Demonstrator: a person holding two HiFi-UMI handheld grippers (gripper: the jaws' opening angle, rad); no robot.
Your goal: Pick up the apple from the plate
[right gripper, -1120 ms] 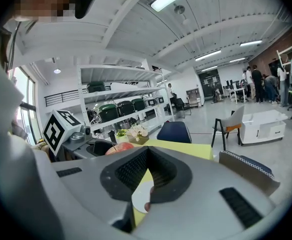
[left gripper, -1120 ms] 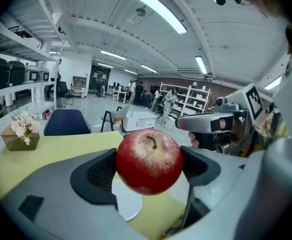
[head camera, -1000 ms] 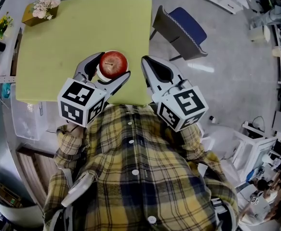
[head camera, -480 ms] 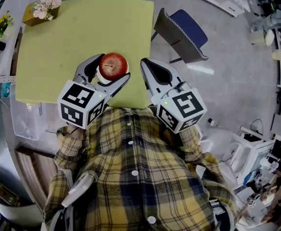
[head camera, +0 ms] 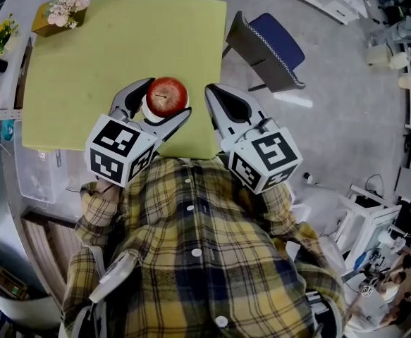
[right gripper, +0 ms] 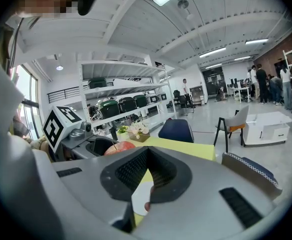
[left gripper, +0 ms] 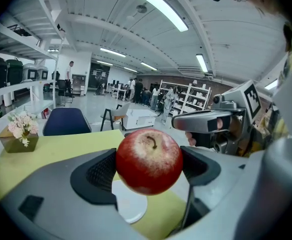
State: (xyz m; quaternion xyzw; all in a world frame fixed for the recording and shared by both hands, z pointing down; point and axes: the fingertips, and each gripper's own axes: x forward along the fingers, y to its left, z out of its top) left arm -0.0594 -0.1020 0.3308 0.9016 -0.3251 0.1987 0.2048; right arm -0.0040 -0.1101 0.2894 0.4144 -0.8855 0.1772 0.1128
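Above the white plate [left gripper: 131, 207]: red apple [left gripper: 149, 160], held off it, over the yellow-green table [head camera: 85, 48].
Left gripper [head camera: 164, 98]: clamped on the apple's 2 sides.
Right gripper [head camera: 216, 97]: jaws pressed together, empty, alongside.

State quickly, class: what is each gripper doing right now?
Left gripper: closed, holding the apple.
Right gripper: closed, empty.

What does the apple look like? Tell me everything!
The apple is round, red and shiny, with paler speckled patches near the top and a short brown stem pointing up. It sits upright, squeezed between the two dark jaws of the left gripper, which touch its sides. It is held above the white plate on the yellow-green table.
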